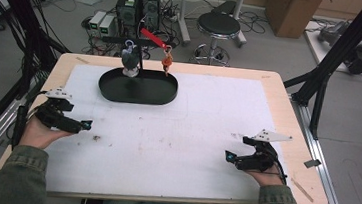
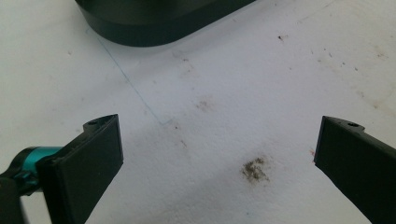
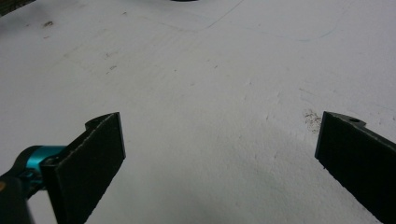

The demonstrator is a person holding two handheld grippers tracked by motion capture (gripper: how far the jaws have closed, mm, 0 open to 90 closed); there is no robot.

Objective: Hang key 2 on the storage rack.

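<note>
The white mat (image 1: 166, 130) is bare in front. At its far side stands a black tray (image 1: 137, 89) whose rack holds a grey keyring (image 1: 130, 62) and an orange one (image 1: 167, 60). Left gripper (image 1: 85, 124) and right gripper (image 1: 228, 157) rest near, released and empty. Judged, nothing has started; next, reach far toward a keyring.

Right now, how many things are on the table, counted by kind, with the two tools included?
Tools: 2, left tool and right tool, both open
Black tray: 1
Stand in the tray: 1
Hanging items: 2, grey one and orange one
Total: 6
</note>
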